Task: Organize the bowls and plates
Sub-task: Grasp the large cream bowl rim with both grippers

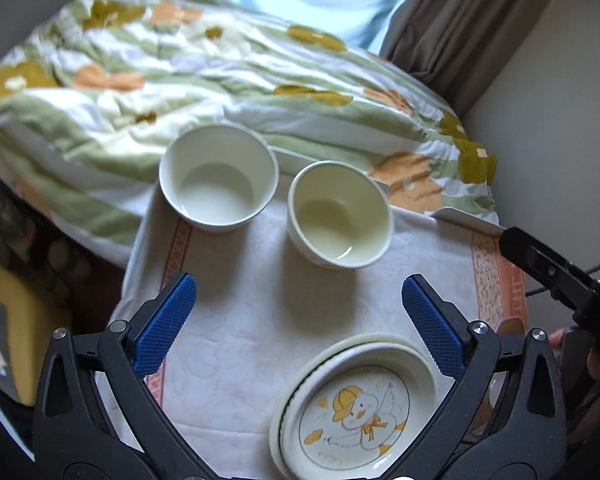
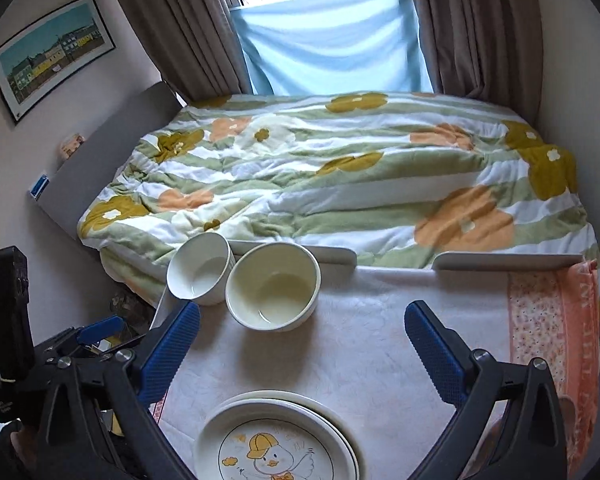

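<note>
Bowls, one white (image 1: 219,178) and one cream (image 1: 340,220), sit ahead of both wide-spread empty tongs, left (image 1: 299,326) and right (image 2: 302,344); seemingly two stacked plates (image 1: 356,404) lie beneath them.

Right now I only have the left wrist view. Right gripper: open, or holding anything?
Observer: The right gripper is open and empty, with its blue pads wide apart.
Operator: What is it lined up on?
Observer: The stack of cream plates with the duck print on top sits low between its fingers.
Operator: The far right table corner is blocked for me. Anything there?
Observer: I see only the orange flowered border of the white tablecloth there, running up to the grey bed rail.
</note>
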Demonstrator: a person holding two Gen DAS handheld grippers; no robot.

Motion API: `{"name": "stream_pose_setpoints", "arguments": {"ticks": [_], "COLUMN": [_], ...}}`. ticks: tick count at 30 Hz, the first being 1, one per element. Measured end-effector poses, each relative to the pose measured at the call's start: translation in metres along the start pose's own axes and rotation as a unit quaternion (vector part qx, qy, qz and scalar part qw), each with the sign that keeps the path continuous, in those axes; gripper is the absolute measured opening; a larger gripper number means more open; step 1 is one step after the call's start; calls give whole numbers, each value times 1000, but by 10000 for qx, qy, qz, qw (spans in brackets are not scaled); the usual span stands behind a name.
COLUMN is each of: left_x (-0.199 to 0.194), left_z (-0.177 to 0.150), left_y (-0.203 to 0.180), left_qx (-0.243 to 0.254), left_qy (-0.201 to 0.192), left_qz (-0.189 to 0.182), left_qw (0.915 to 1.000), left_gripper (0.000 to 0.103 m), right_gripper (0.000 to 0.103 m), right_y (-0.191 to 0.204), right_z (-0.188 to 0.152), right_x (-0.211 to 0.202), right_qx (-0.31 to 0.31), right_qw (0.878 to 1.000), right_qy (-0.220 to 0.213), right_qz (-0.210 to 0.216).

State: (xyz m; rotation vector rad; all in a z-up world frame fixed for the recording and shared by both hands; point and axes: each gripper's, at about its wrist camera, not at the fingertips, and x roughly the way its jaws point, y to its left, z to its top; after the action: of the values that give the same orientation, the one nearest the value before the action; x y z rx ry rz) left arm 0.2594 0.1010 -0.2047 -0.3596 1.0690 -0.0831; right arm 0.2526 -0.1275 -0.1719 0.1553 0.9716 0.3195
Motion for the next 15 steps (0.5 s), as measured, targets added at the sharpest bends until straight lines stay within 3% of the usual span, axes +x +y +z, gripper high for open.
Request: {"name": "stream_pose_setpoints", "arguments": {"ticks": [5,9,15], "left_x": [48,84,119], "left_z": [10,16,25], "left_y": [19,16,16], "left_qx": [-563,-574,-563], "left_qy": [388,664,870], "left_qz": [-223,-276,-185], "left_qw": [9974,9958,9944], "left_gripper": [97,79,70], "right_gripper": [84,65,47], "right_y": [-5,-15,-24], "right_z": [9,10,7], "right_x": [51,93,133], "right_qx": [190,371,478], "right_qw": [9979,9943,9895], "right_qy": [621,998,1361], "right_qz": [-73,-93,-97]}}
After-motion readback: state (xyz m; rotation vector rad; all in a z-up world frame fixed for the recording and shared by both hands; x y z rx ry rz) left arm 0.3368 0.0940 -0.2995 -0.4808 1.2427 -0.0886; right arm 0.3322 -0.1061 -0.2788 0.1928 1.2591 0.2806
